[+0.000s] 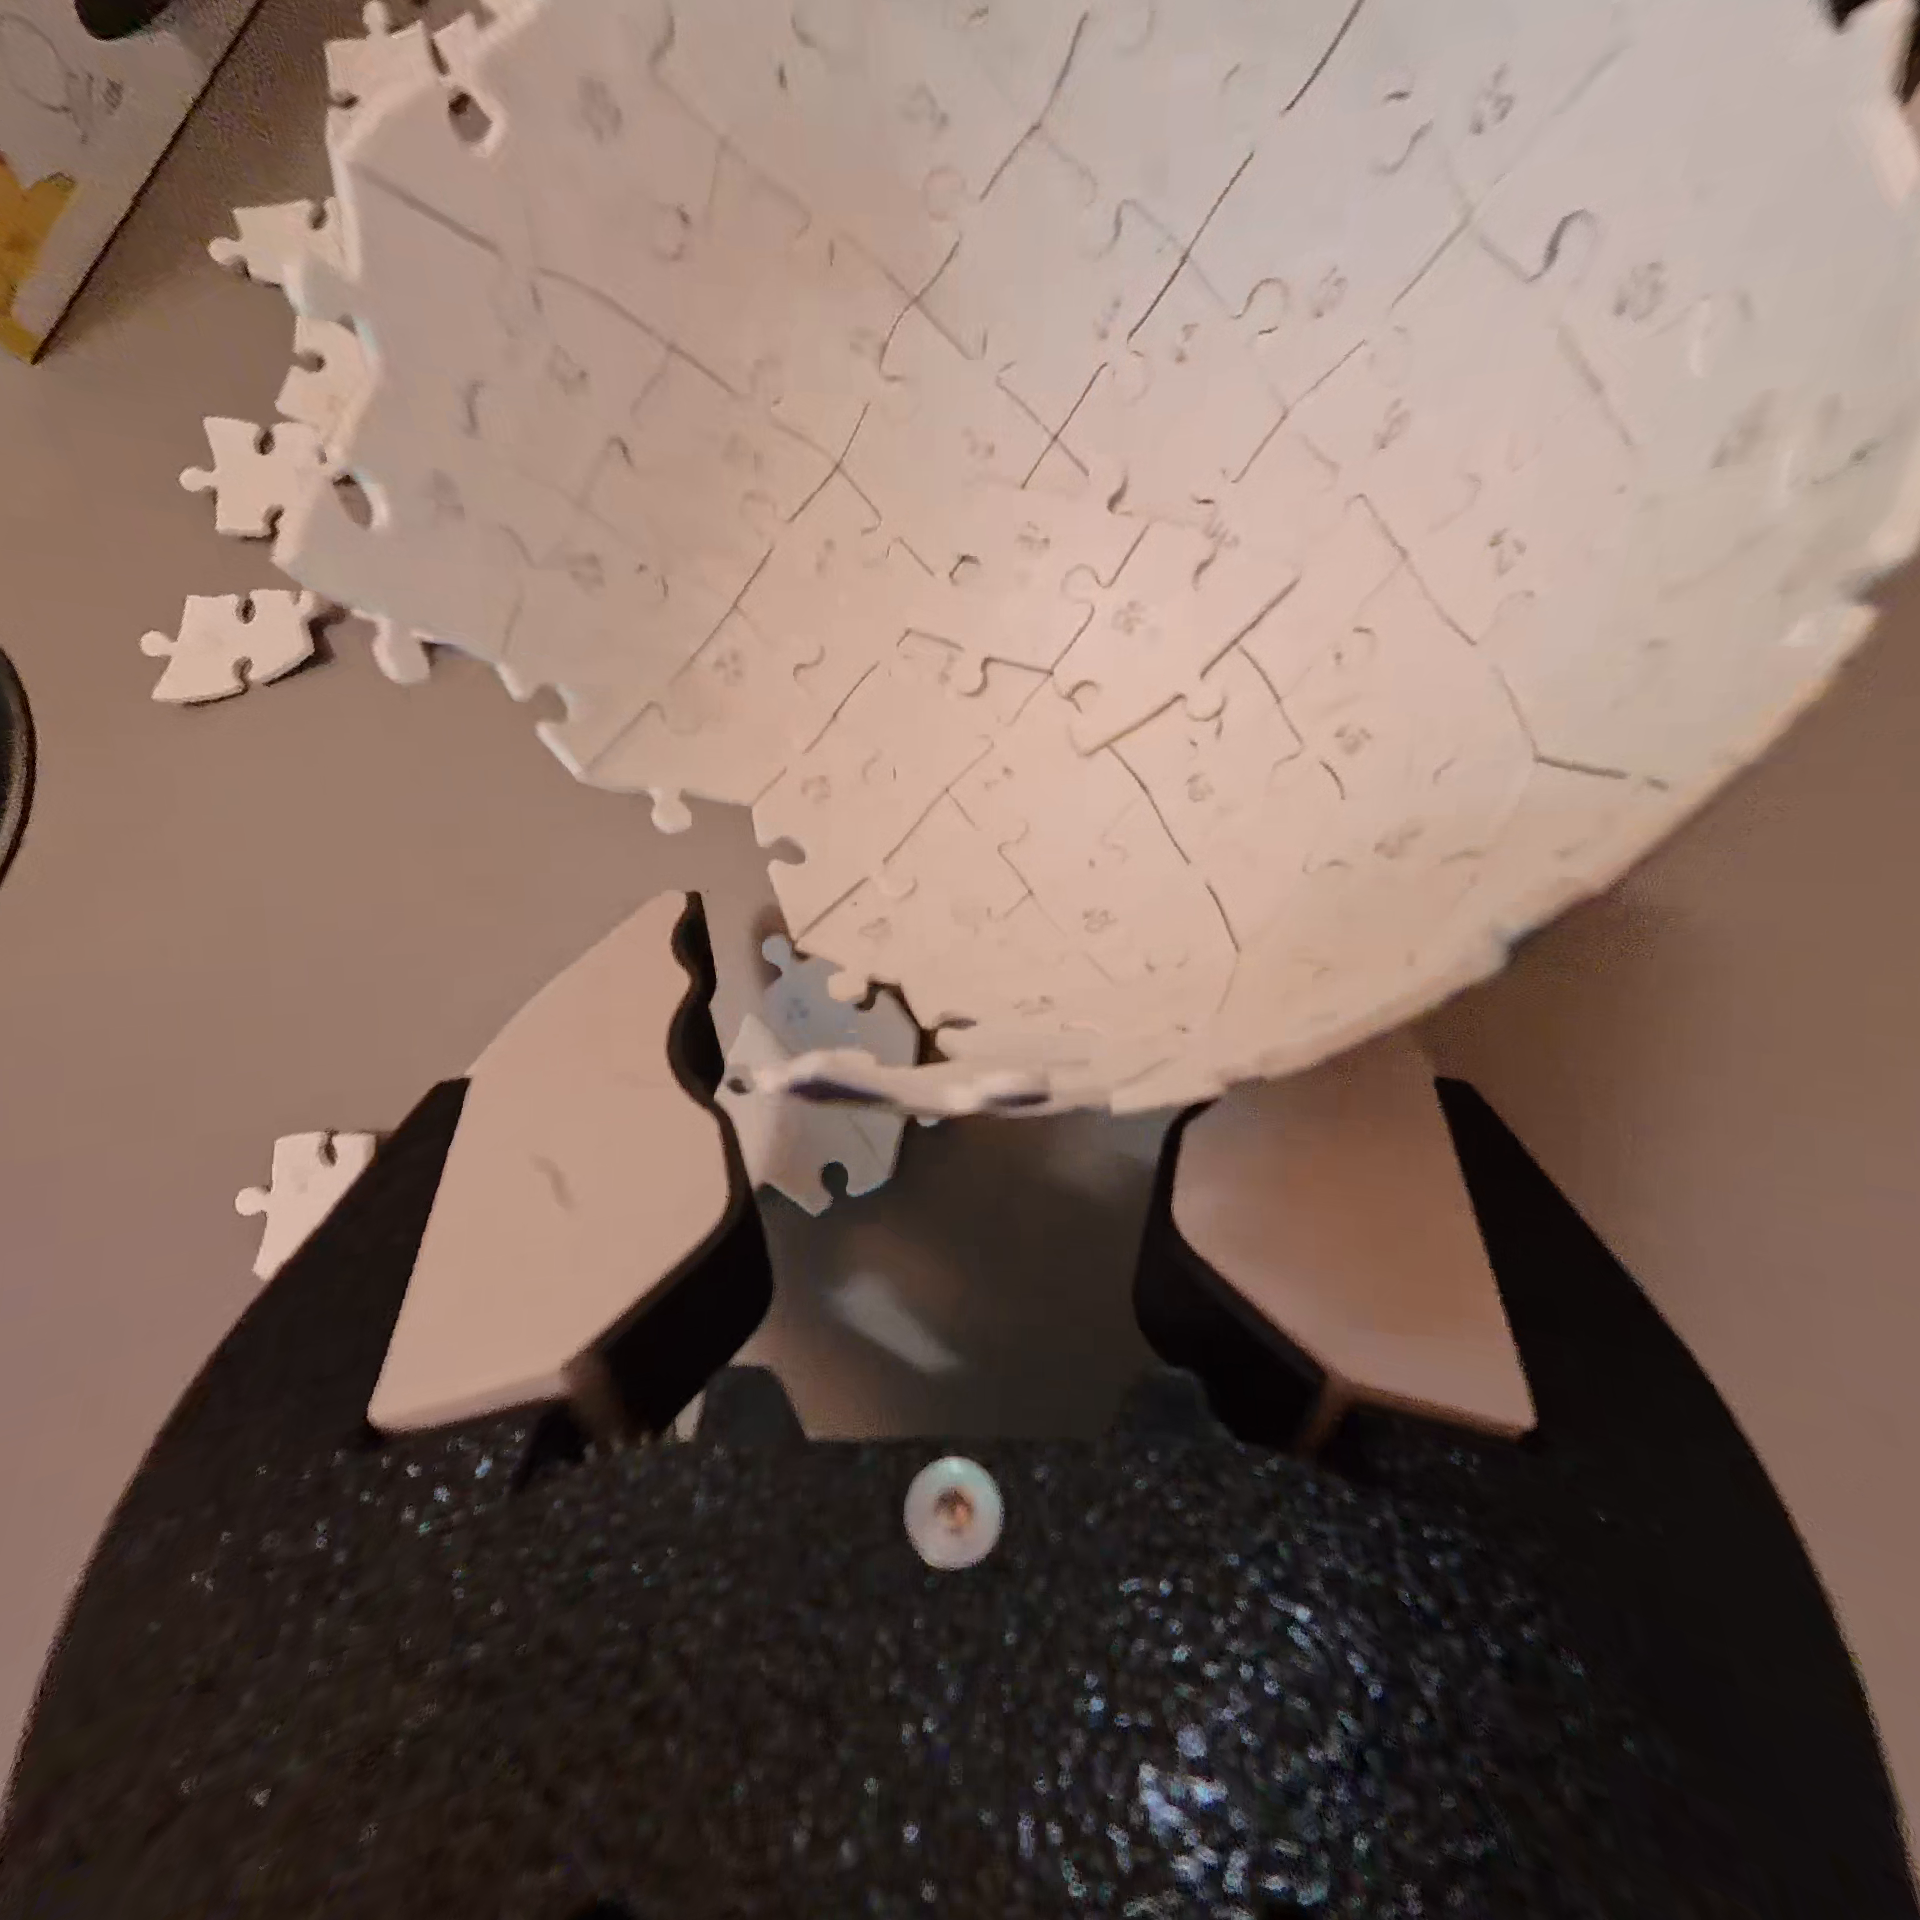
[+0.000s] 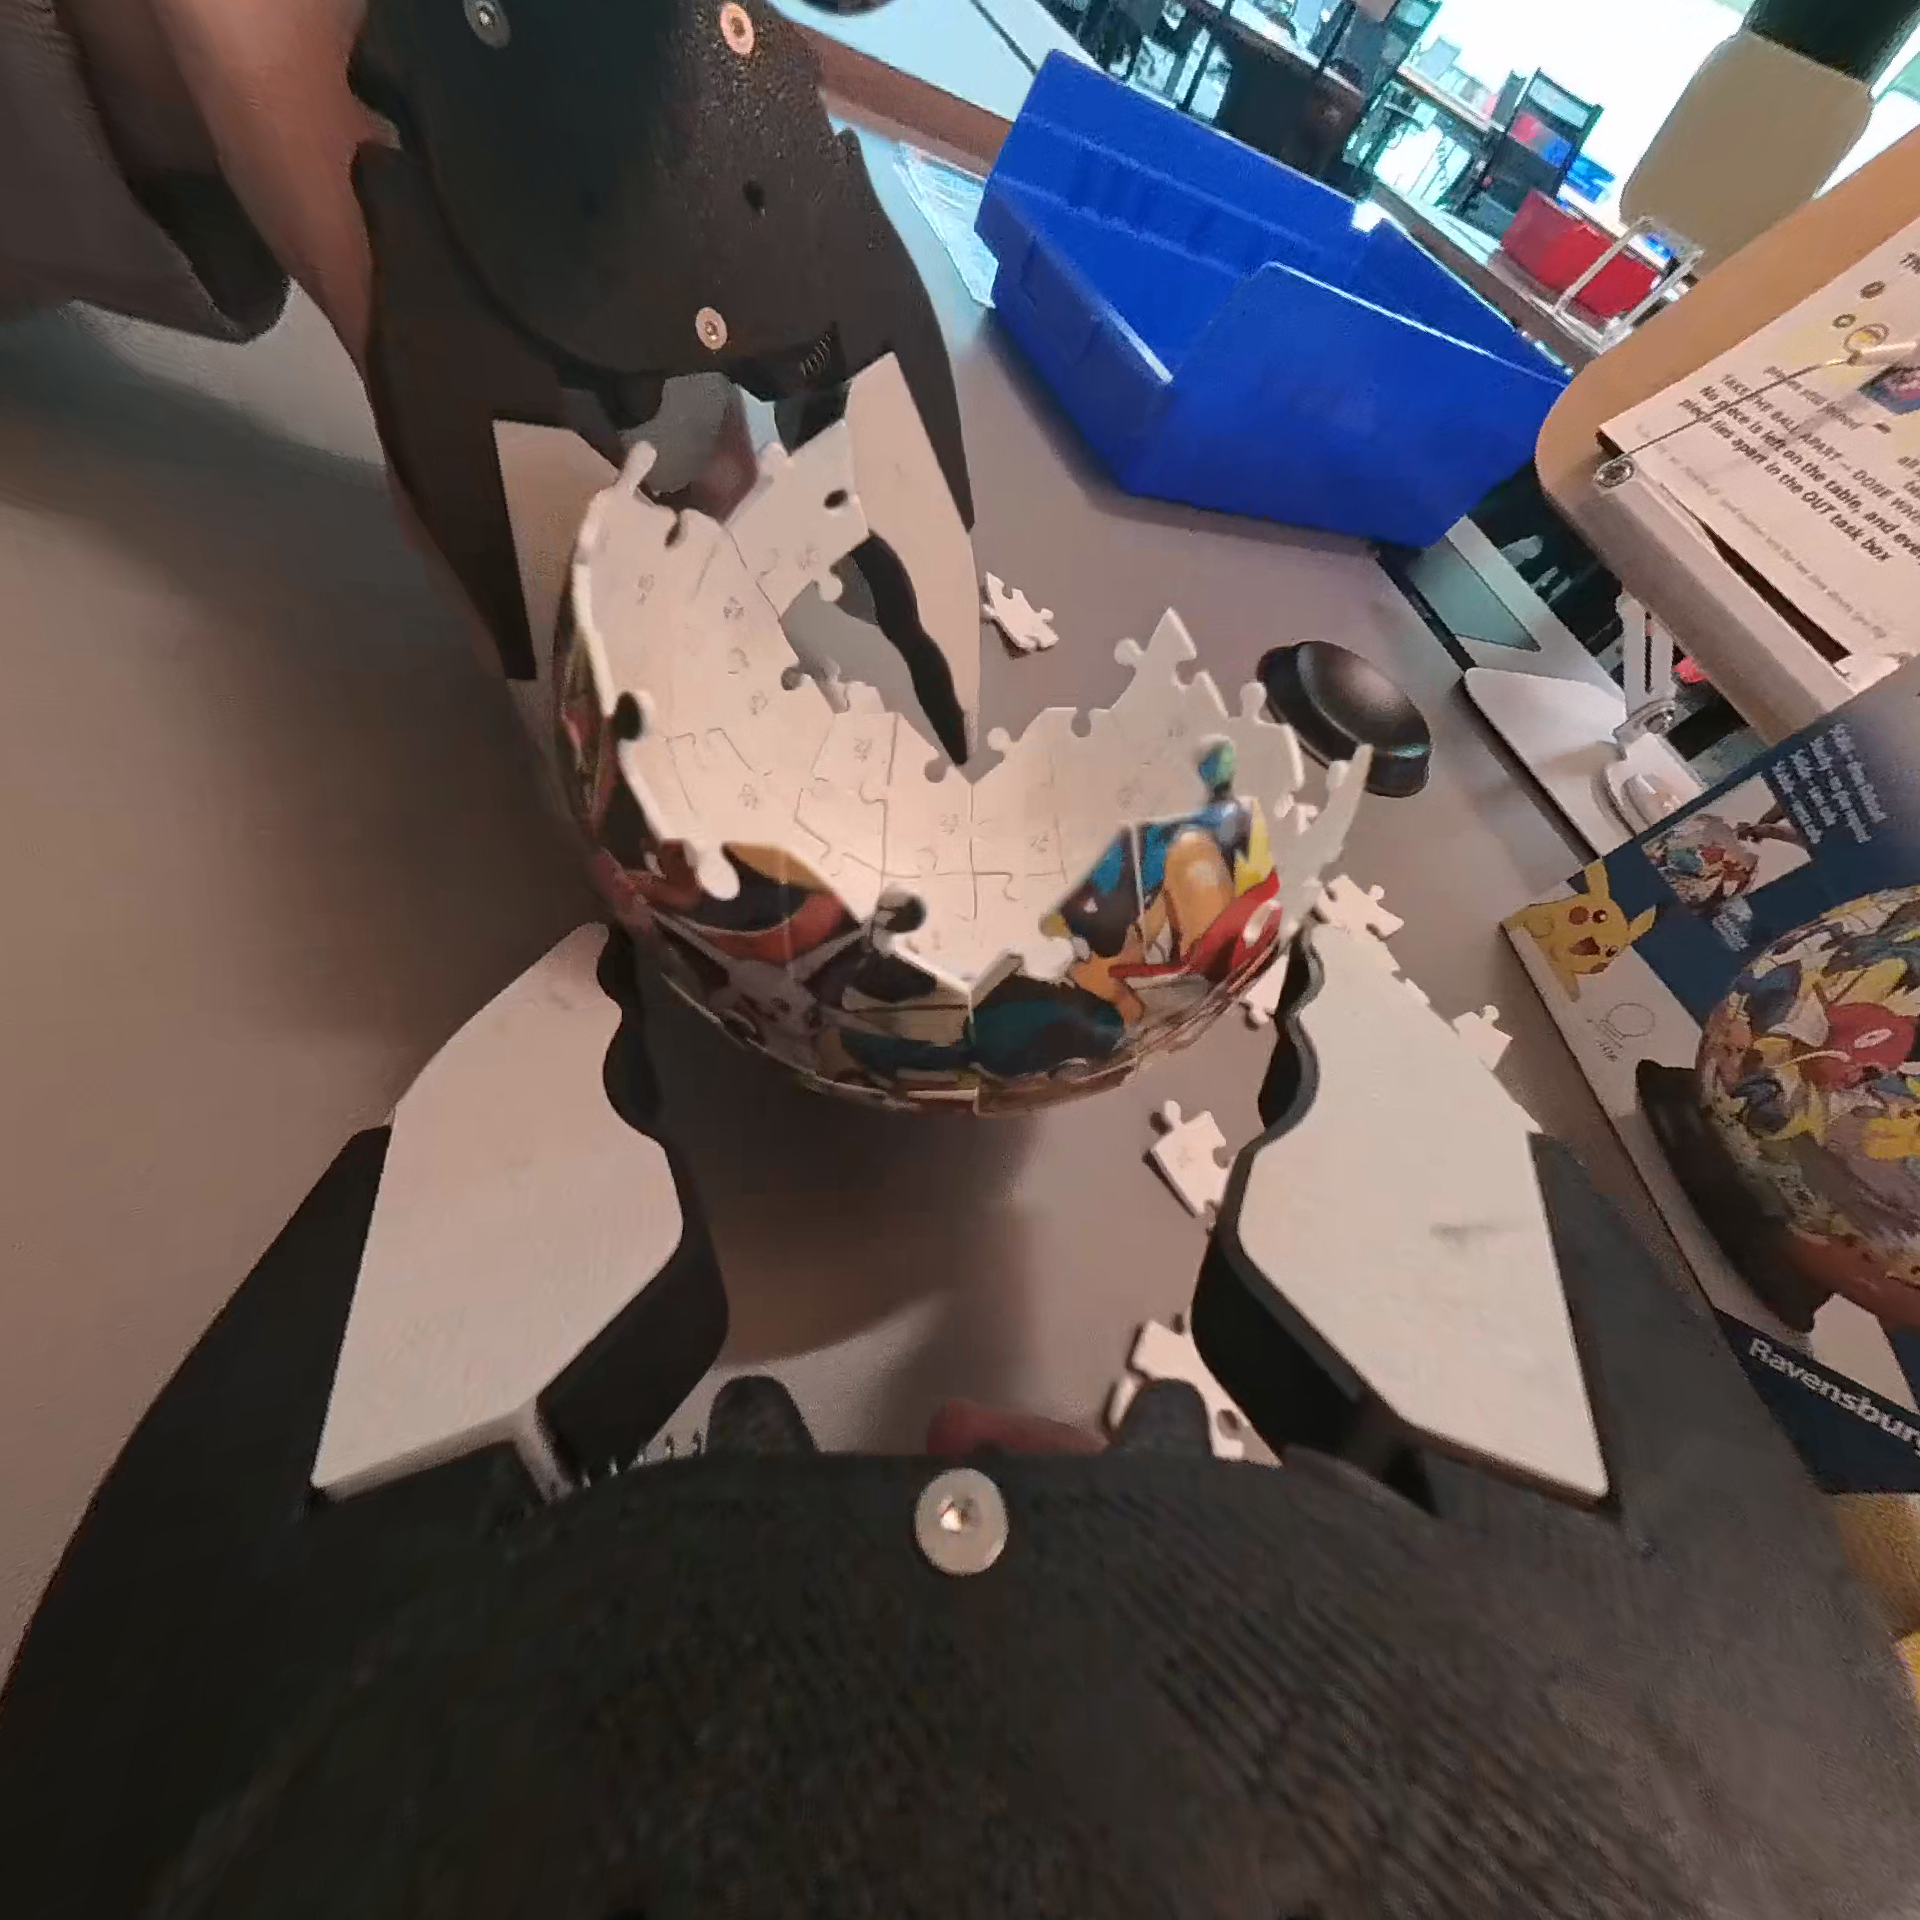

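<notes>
— So where does the puzzle shell sit?

— Dead ahead of the right gripper, between its spread fingers, which are released and grasp nothing. It is a half-ball of interlocked pieces, printed outside, white inside, open side up, on the grey table. Whether those fingers touch its sides cannot be told.

— And the left gripper?

— It comes from the far side, pointing back toward the right one. Its fingers straddle the shell's far rim: one reaches down inside the bowl, the other stays outside the wall. In its own view the rim crosses just past the gap, and a rim piece hangs crooked between the fingers. The jaws stand apart; nothing is clamped.

— Which is nearer that rim?

— The left, clearly.

— Around them?

— Loose white pieces lie by the right gripper's right finger, a black round stand beyond the shell, a blue bin farther off, and the puzzle box to the right.
</notes>
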Demonstrator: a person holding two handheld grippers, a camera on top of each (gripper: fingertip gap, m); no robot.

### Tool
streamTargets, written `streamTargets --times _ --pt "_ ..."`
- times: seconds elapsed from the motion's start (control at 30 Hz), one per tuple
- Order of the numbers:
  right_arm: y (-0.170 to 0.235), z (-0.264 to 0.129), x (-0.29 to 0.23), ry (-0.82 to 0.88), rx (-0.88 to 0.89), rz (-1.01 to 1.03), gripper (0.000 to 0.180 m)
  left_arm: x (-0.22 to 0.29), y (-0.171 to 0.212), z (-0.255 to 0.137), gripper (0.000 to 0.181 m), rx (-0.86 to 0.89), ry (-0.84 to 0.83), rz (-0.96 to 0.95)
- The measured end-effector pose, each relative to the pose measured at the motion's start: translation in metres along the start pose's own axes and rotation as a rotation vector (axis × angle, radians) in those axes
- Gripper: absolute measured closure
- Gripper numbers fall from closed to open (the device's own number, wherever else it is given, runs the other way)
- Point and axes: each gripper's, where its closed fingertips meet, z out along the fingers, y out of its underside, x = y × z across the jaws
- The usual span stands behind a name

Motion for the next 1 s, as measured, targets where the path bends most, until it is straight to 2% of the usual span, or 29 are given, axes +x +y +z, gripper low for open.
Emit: streamTargets --times 0.03,0.2,0.33,0.47,0.53,0.67,0.77,0.87,0.9,0.93,1.0 --pt "0.000 0.001 -0.002 0.005 -0.007 -0.013 0.064 0.001 0.001 -0.002 0.093 0.005 0.006 0.019" --pt "0.008 0.002 -0.011 0.021 -0.068 -0.090 0.068 0.006 0.007 -0.009 0.095 0.010 0.035 0.111" --pt "0.005 -0.005 -0.013 0.005 -0.047 -0.029 0.068 0.012 -0.006 0.000 0.099 0.005 0.054 0.123" --pt "0.017 -0.020 -0.004 0.065 -0.093 0.021 0.064 0.015 -0.018 0.009 0.100 0.024 0.052 0.118" --pt "0.025 -0.033 -0.002 0.071 -0.120 0.088 0.059 0.018 -0.023 0.014 0.101 0.049 0.064 0.078" --pt "0.037 -0.050 -0.006 0.037 -0.132 0.273 0.062 0.021 -0.026 0.018 0.102 0.071 0.076 0.025" --pt "0.047 -0.044 -0.013 -0.028 -0.213 0.406 0.065 0.022 -0.029 0.020 0.102 0.093 0.071 0.026" --pt "0.059 -0.031 -0.027 -0.120 -0.336 0.428 0.066 0.029 -0.033 0.023 0.101 0.118 0.093 -0.006" --pt "0.057 -0.026 -0.026 -0.122 -0.330 0.414 0.066 0.032 -0.034 0.023 0.102 0.123 0.101 -0.011" --pt "0.053 -0.021 -0.020 -0.086 -0.309 0.392 0.055 0.033 -0.034 0.023 0.102 0.122 0.100 -0.013" --pt "0.041 -0.016 -0.010 -0.032 -0.247 0.333 0.054 0.032 -0.033 0.023 0.099 0.121 0.088 -0.019"
